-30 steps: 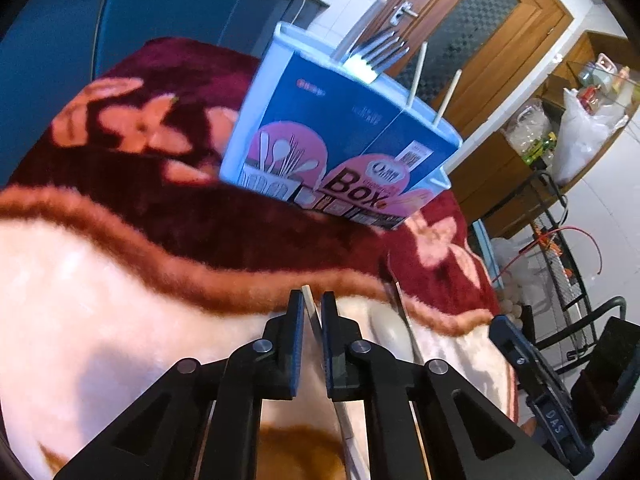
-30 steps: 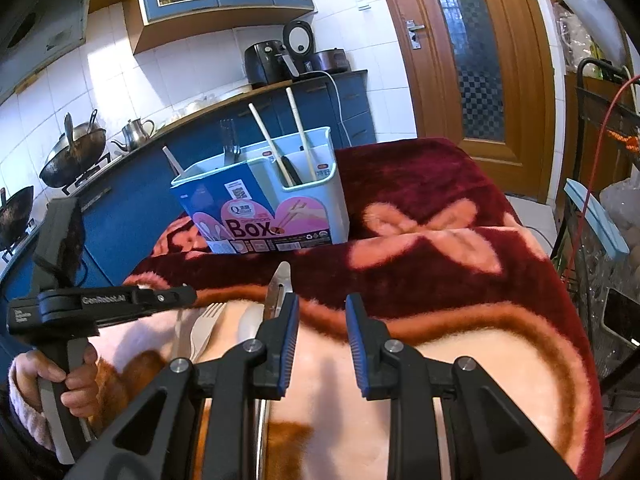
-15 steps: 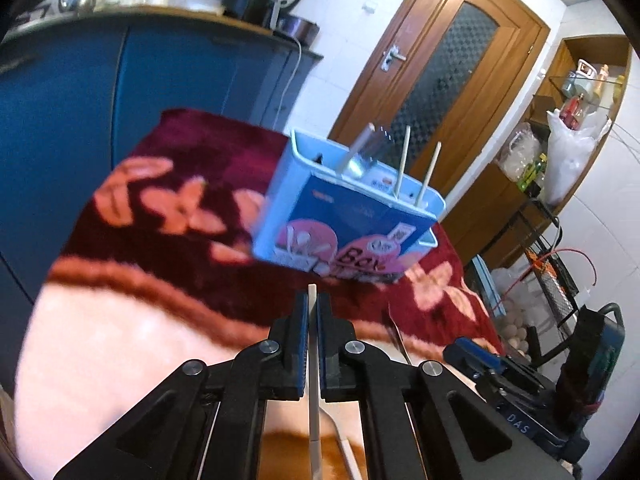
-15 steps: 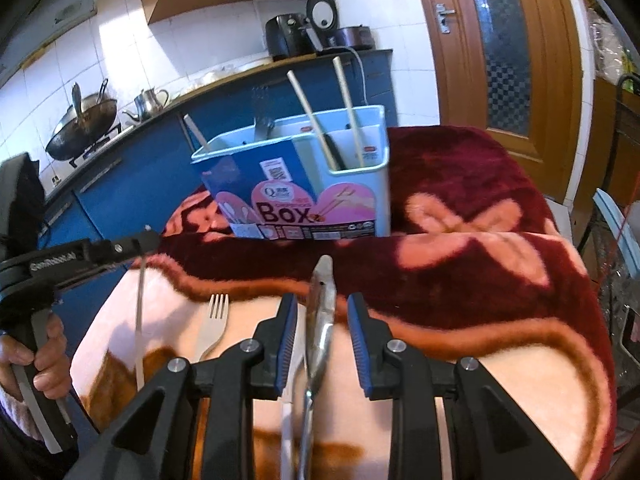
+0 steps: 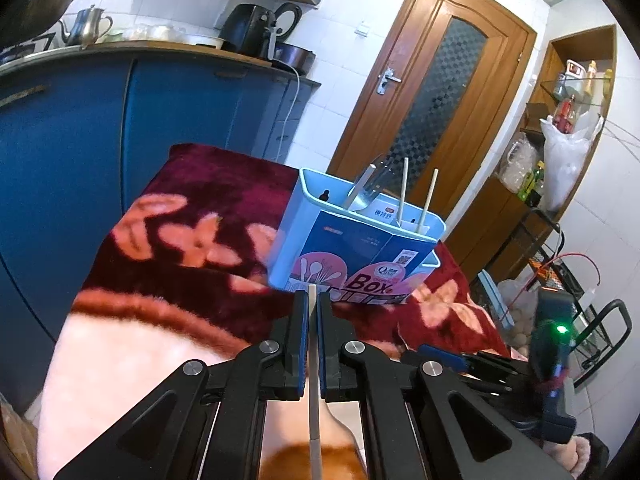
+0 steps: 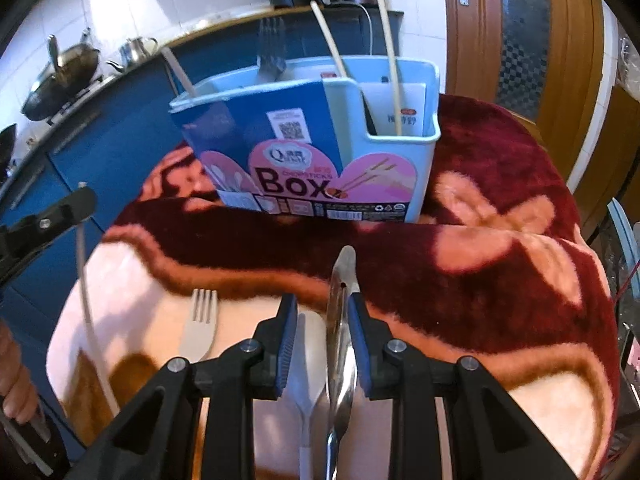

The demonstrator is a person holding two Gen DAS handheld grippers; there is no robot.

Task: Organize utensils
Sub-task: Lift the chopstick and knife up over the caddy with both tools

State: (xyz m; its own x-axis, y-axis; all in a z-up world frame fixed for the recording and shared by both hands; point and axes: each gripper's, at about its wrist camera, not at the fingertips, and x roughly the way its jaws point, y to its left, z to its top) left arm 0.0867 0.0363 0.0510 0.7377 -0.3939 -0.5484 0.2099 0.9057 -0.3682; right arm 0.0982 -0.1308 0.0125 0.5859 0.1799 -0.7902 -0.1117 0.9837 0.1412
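Observation:
A light blue utensil box (image 5: pixel 304 236) labelled "Box" stands on the red and pink blanket (image 5: pixel 160 248). It holds two chopsticks and a metal fork. My left gripper (image 5: pixel 312 300) is shut on a thin white chopstick (image 5: pixel 313 360), lifted off the blanket short of the box. In the right wrist view that chopstick (image 6: pixel 84 288) hangs down from the left gripper (image 6: pixel 80 200). My right gripper (image 6: pixel 322 304) hovers low over the blanket with its jaws apart. A metal spoon (image 6: pixel 340 340) lies between them, close to the right finger. The utensil box (image 6: pixel 320 152) stands just beyond.
A pale fork (image 6: pixel 200 324) and a white plastic spoon (image 6: pixel 308 380) lie on the blanket by the right gripper. Blue cabinets (image 5: pixel 72 140) and a counter with a kettle stand behind on the left. A wooden door (image 5: pixel 432 92) and a wire rack (image 5: pixel 580 320) are on the right.
The left gripper closed fully on the chopstick and lifted it, tilting up toward the box. The right gripper slid sideways, so the metal spoon now lies between its fingers.

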